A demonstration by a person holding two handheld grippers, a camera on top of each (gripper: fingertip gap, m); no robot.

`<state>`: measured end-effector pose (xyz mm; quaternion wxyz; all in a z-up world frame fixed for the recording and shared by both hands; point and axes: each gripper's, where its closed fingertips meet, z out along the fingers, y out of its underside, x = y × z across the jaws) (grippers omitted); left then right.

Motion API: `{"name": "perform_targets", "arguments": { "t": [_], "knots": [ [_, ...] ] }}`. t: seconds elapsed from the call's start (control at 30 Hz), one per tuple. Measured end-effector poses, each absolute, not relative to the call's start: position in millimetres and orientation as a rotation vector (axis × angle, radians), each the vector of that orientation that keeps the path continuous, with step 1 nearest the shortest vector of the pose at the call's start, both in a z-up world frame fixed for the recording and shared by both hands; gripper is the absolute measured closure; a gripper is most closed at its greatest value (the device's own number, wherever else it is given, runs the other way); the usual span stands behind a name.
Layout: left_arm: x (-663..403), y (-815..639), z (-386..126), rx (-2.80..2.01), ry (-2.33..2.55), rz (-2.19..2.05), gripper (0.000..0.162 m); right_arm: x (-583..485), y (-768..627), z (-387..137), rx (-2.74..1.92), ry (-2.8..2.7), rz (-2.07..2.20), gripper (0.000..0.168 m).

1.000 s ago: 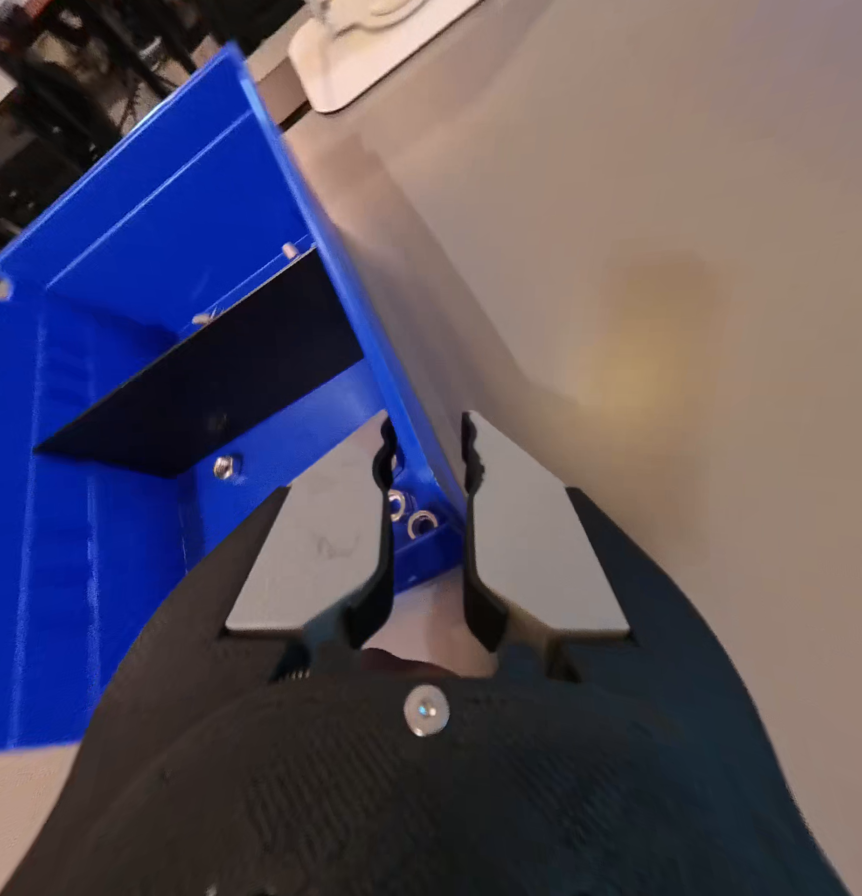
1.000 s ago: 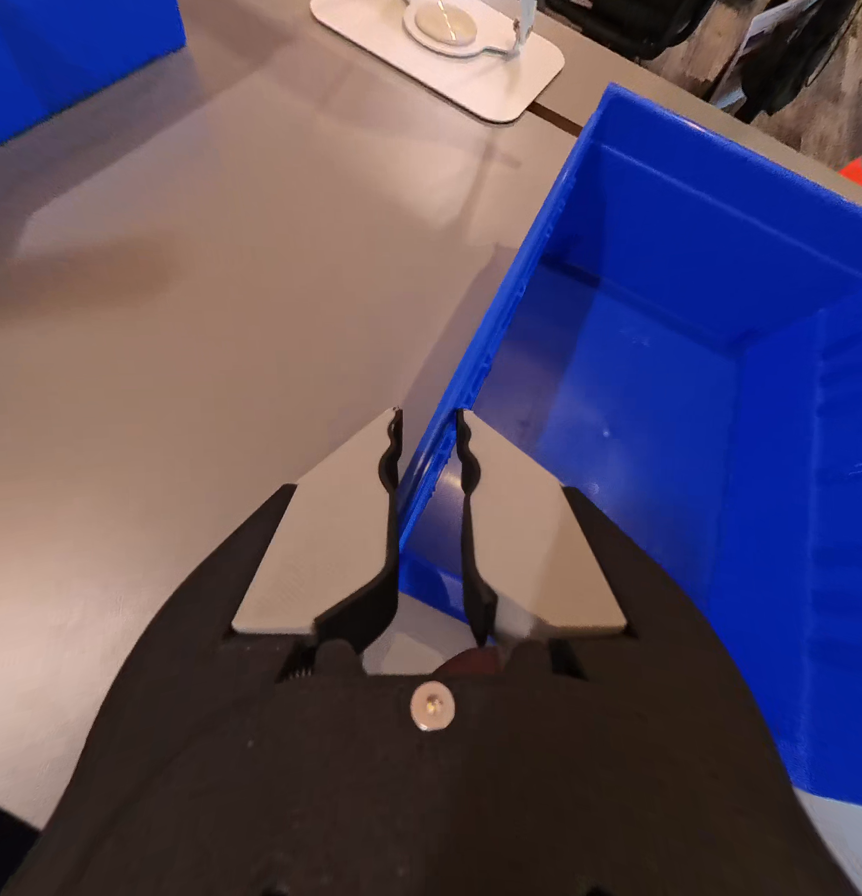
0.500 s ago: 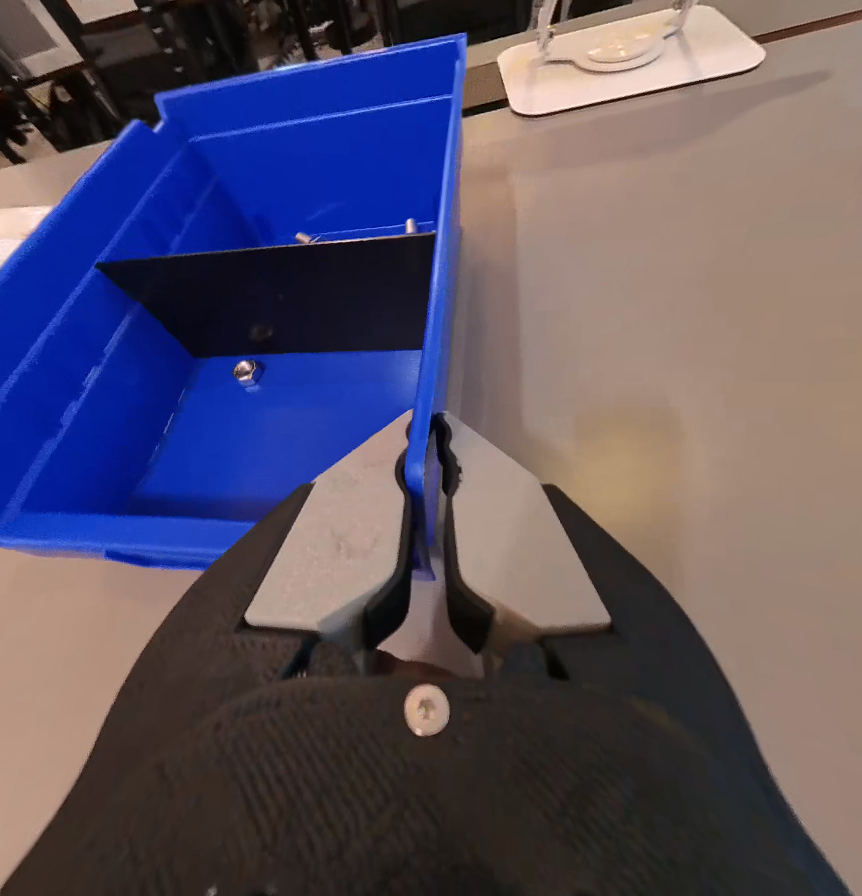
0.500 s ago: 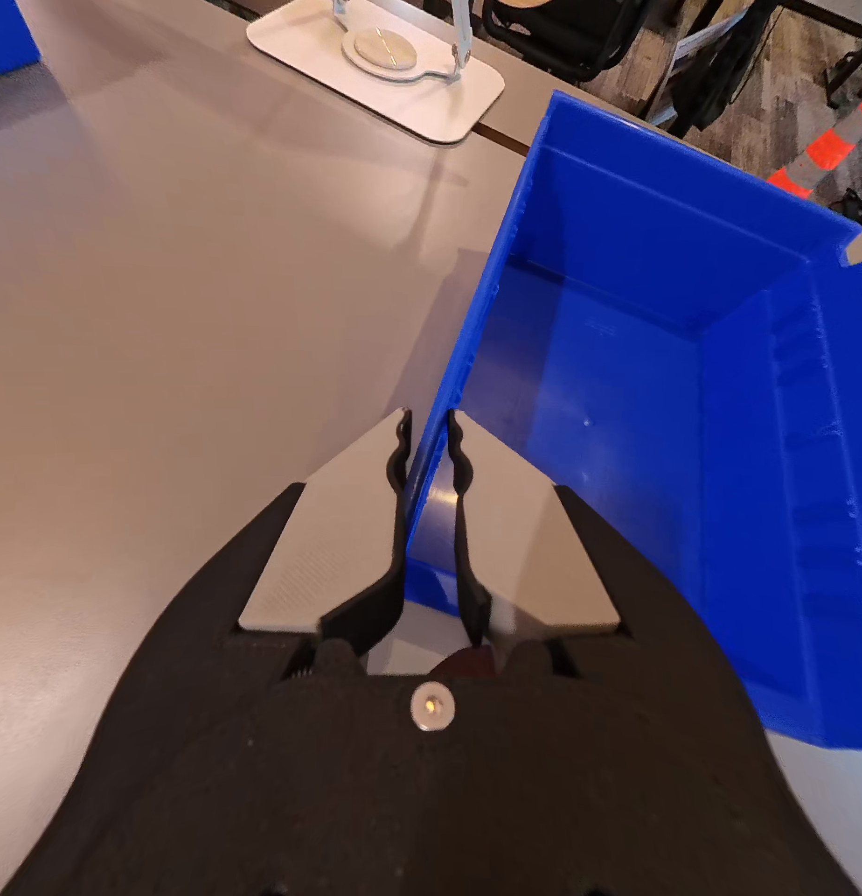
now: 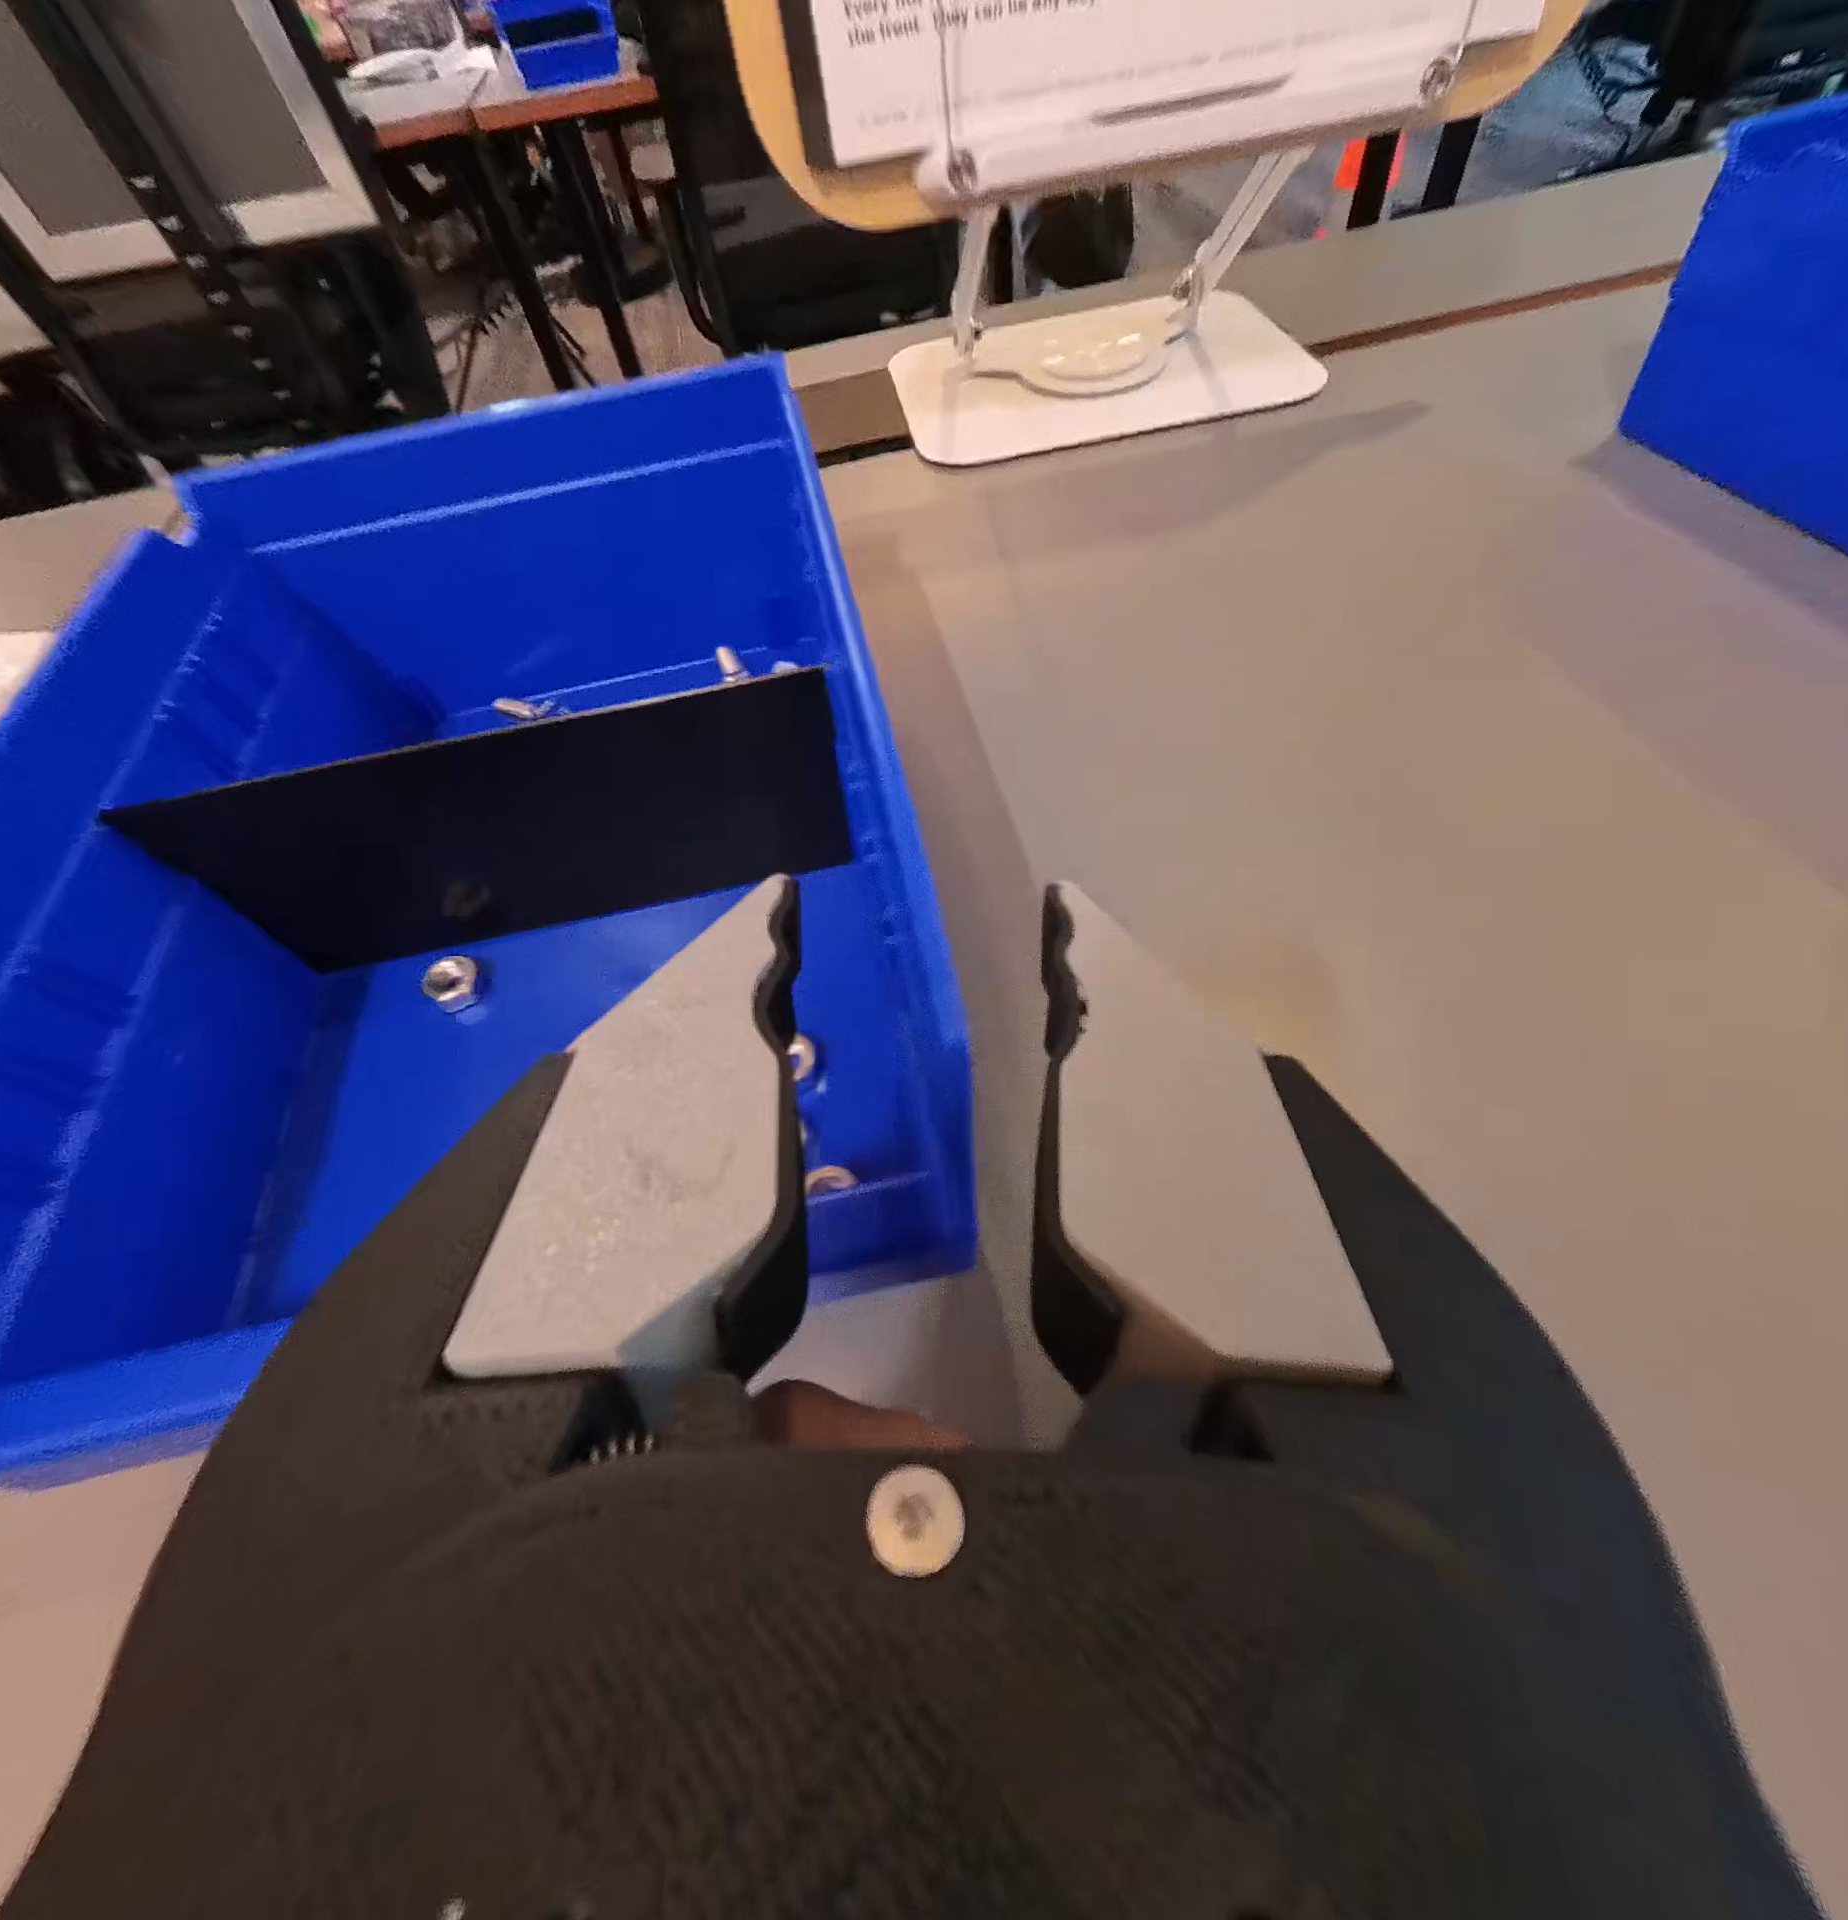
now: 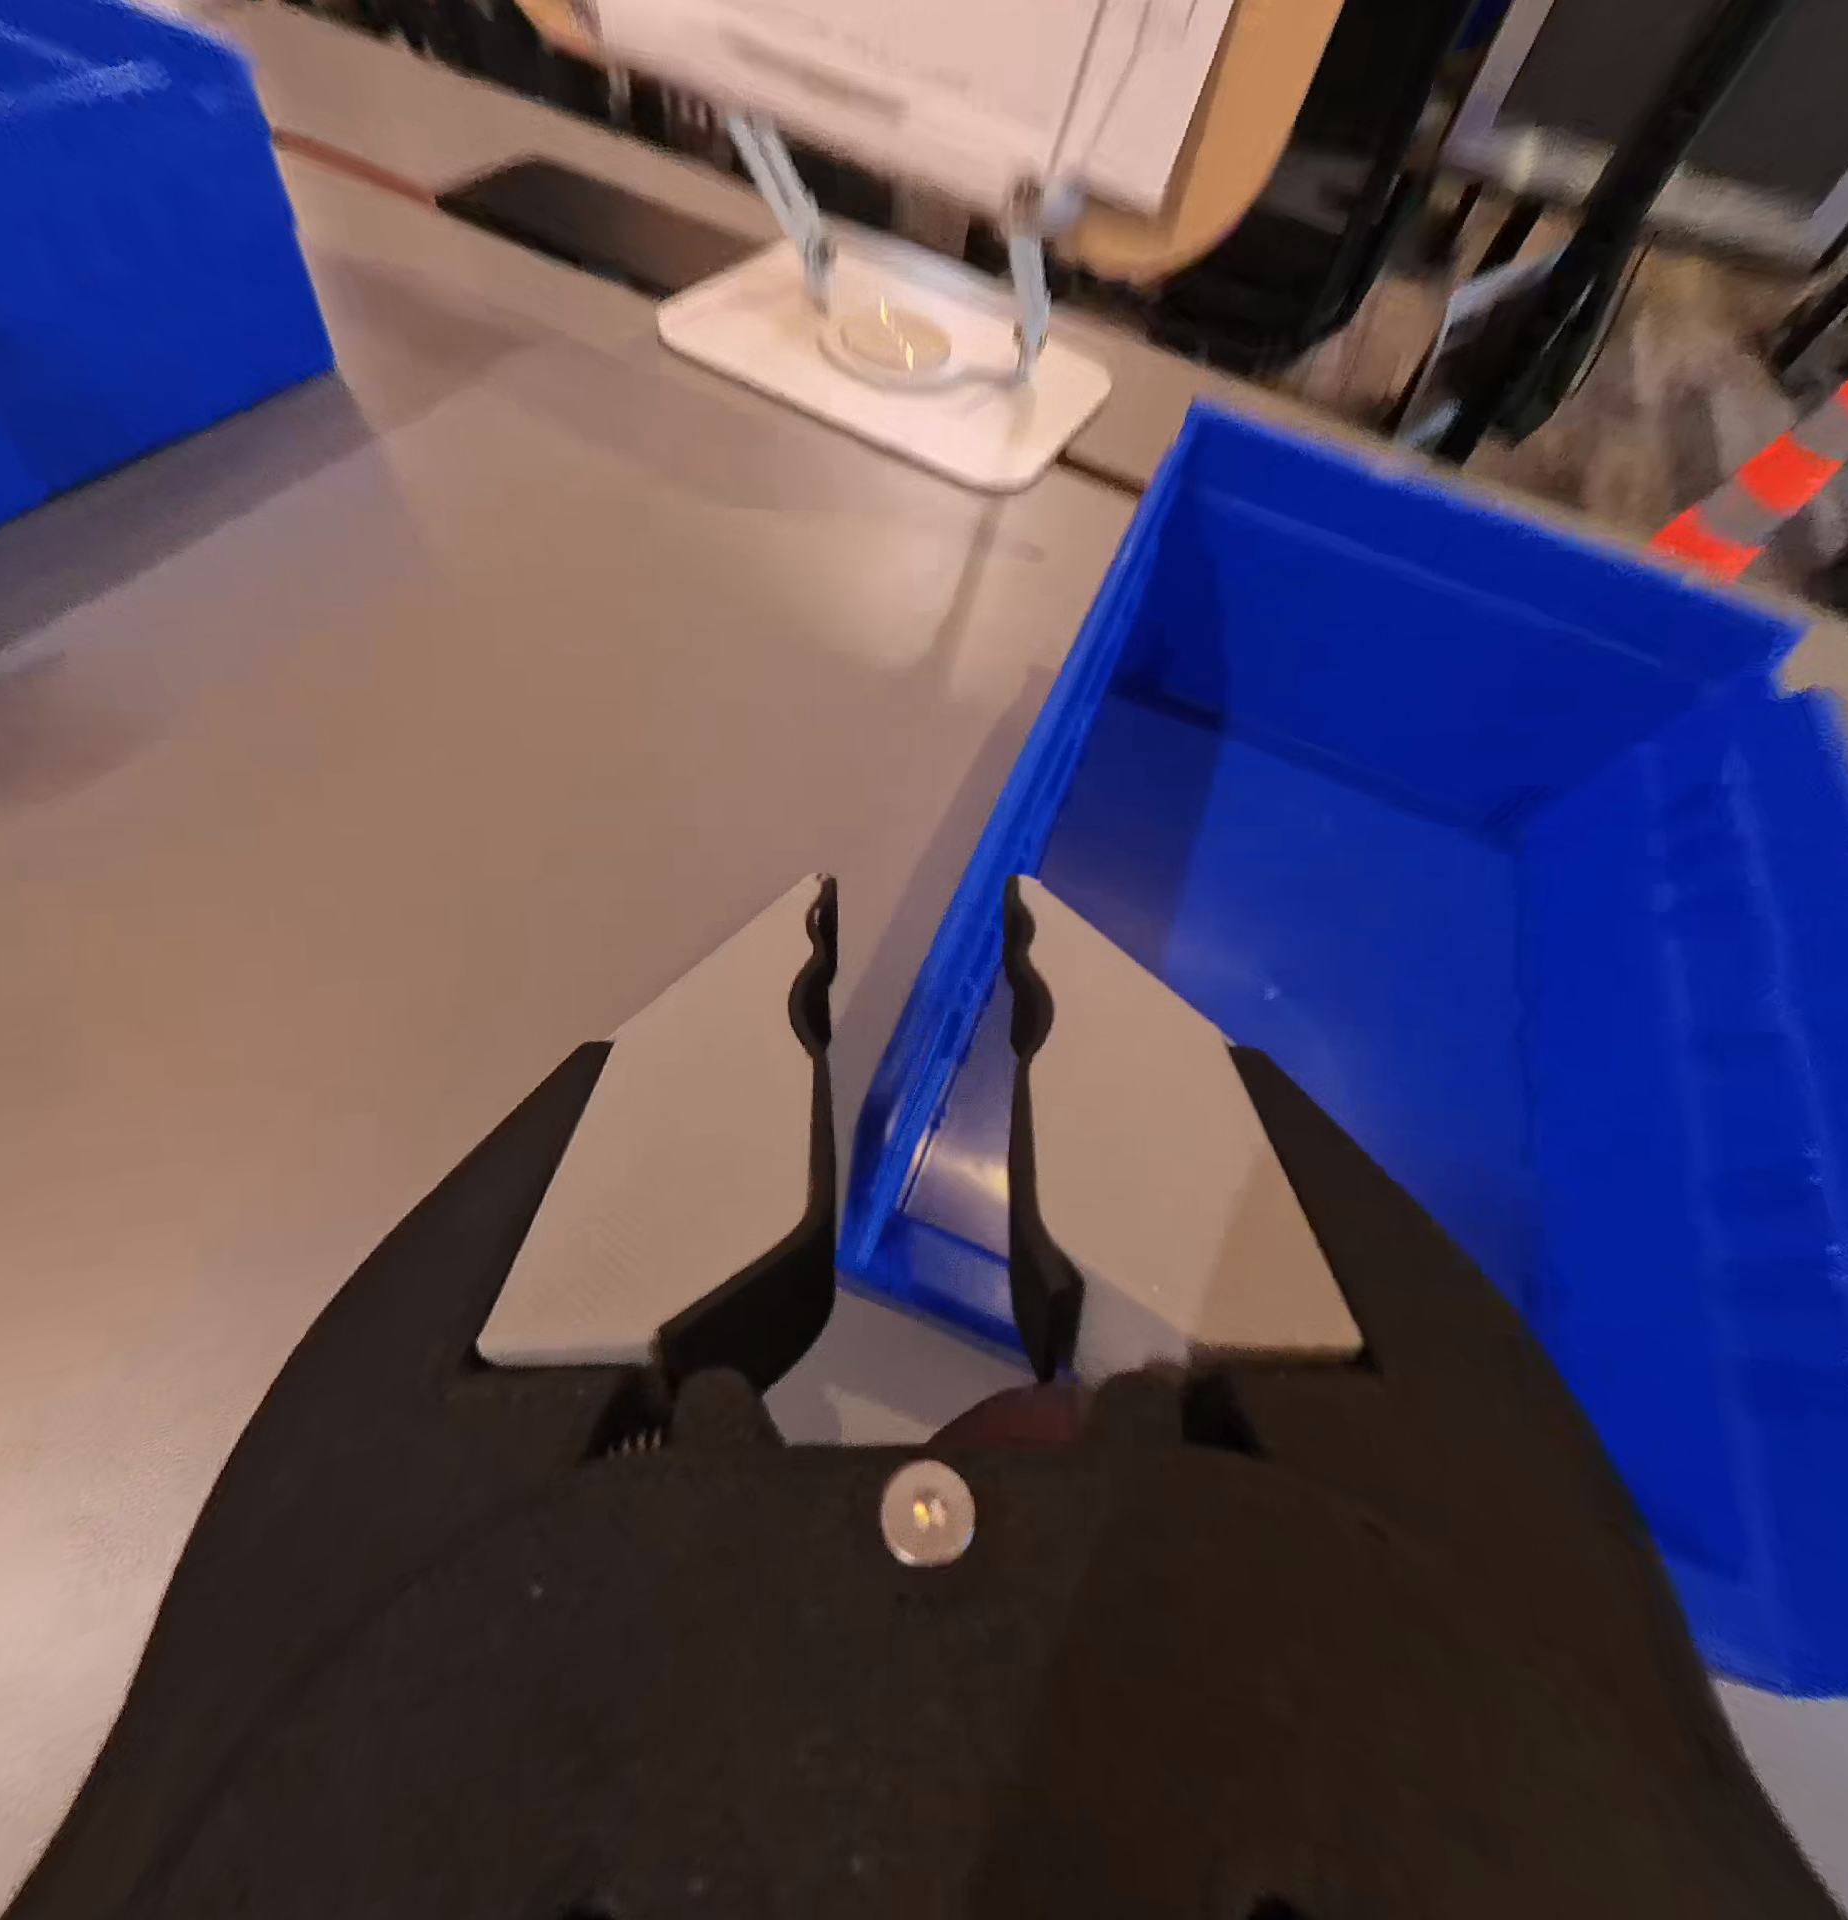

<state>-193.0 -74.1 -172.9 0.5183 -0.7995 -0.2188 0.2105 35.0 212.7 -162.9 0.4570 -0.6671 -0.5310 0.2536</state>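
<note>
Here the left tool (image 5: 915, 956) hangs with its jaws spread wide and nothing between them, straddling the right-hand wall of a blue bin (image 5: 889, 935) without touching it. The bin stands flat on the grey counter (image 5: 1419, 831). A black divider (image 5: 484, 821) splits it: a few nuts (image 5: 452, 982) lie in the near part, and small bolts (image 5: 525, 709) show just beyond the divider.

The right tool (image 6: 915, 935) is likewise parted and holds nothing; the left wall of a second blue bin (image 6: 1315, 883) passes between its fingers, apparently without contact. No contents show in that bin. A white stand (image 6: 889, 364) with a clipped sheet sits at the counter's far edge.
</note>
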Motion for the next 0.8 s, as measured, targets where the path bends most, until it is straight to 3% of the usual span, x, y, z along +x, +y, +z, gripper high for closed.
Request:
{"name": "perform_targets", "arguments": {
  "t": [0.07,0.1,0.2,0.5,0.8],
  "knots": [
    [-198.6,-93.6,-160.2,-1.899,-0.521,0.538,0.114,33.8,197.7,-135.1,-1.527,-1.290,0.665,0.139],
    [-201.6,-103.8,-154.6,-1.894,-0.516,0.542,0.103,30.9,185.4,-121.9,-1.465,-1.298,0.698,0.139],
    [-217.8,-136.0,-136.9,-1.854,-0.565,0.553,0.105,11.5,143.3,-104.9,-1.358,-1.390,0.826,0.130],
    [-274.1,-166.5,-95.7,-1.792,-0.622,0.572,0.104,-88.8,110.9,-149.1,-1.340,-1.545,1.042,0.111],
    [-358.8,-76.4,-137.6,-2.206,-0.578,0.366,0.104,-99.7,131.6,-185.2,-1.330,-1.561,0.949,0.115]
  ]
}}
